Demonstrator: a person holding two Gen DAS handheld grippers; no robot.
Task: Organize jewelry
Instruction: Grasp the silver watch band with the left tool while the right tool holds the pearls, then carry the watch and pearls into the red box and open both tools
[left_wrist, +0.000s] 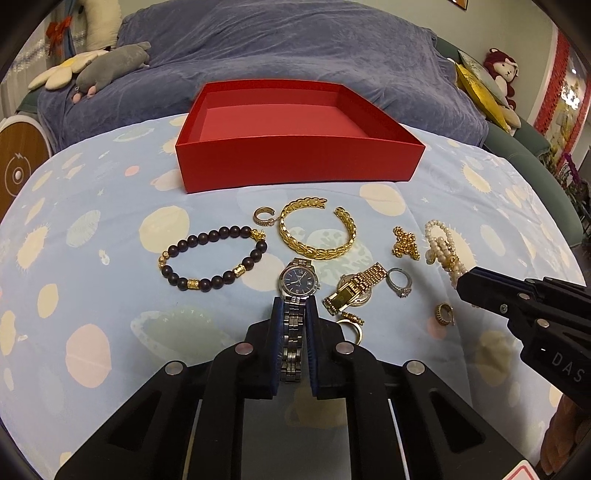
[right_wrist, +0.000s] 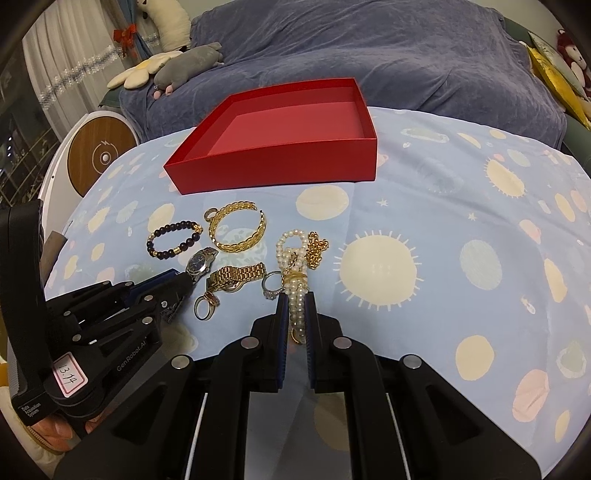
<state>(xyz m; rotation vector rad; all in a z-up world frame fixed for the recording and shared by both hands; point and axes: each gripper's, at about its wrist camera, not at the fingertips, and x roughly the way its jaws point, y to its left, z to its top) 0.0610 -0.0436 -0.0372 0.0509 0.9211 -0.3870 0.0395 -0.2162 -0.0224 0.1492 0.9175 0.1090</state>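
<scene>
An empty red box (left_wrist: 295, 162) (right_wrist: 273, 162) stands at the back of the blue spotted cloth. My left gripper (left_wrist: 294, 306) is shut on the band of a silver watch with a blue face (left_wrist: 298, 282) (right_wrist: 199, 263). My right gripper (right_wrist: 297, 301) (left_wrist: 461, 284) is shut on a pearl bracelet (right_wrist: 295, 266) (left_wrist: 441, 243). A dark bead bracelet (left_wrist: 214, 258), a gold bangle (left_wrist: 317, 229), a gold watch (left_wrist: 354, 291), a silver ring (left_wrist: 399, 282) and several gold pieces lie between us and the box.
A blue blanket (left_wrist: 295, 55) is heaped behind the box. Plush toys (left_wrist: 107, 70) lie at the far left and a doll (left_wrist: 500, 74) at the far right. A round wooden device (right_wrist: 99, 157) stands left of the cloth.
</scene>
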